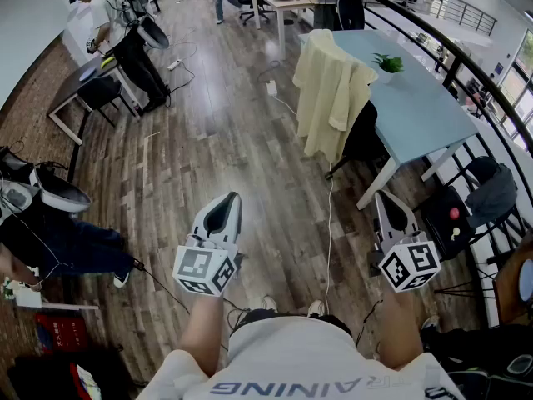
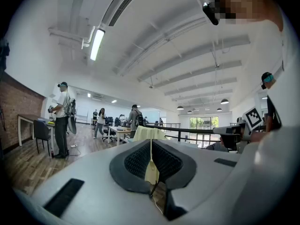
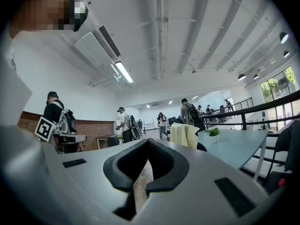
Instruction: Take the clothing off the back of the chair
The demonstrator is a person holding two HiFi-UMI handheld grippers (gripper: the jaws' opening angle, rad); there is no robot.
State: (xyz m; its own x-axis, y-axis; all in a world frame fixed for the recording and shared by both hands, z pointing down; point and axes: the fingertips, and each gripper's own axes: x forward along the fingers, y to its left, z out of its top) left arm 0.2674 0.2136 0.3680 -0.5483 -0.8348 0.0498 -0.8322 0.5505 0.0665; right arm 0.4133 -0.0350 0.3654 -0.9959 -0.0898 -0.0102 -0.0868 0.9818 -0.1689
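Observation:
A pale yellow garment [image 1: 331, 92] hangs over the back of a black chair [image 1: 366, 137], pushed up to a light blue table [image 1: 425, 107]. It is some way ahead of me across the wooden floor. My left gripper [image 1: 230, 197] and right gripper [image 1: 383, 195] are held level in front of my body, both shut with nothing between the jaws and well short of the chair. In the left gripper view the garment [image 2: 149, 133] shows just above the shut left gripper [image 2: 151, 141]. In the right gripper view the garment [image 3: 184, 136] lies right of the shut right gripper [image 3: 147, 142].
A small potted plant [image 1: 388, 63] stands on the table. A white cable [image 1: 329, 223] runs across the floor toward the chair. A black railing [image 1: 466, 73] borders the right side, with a second dark chair [image 1: 491, 192] beside it. People stand at desks [image 1: 92, 73] at the left and far back.

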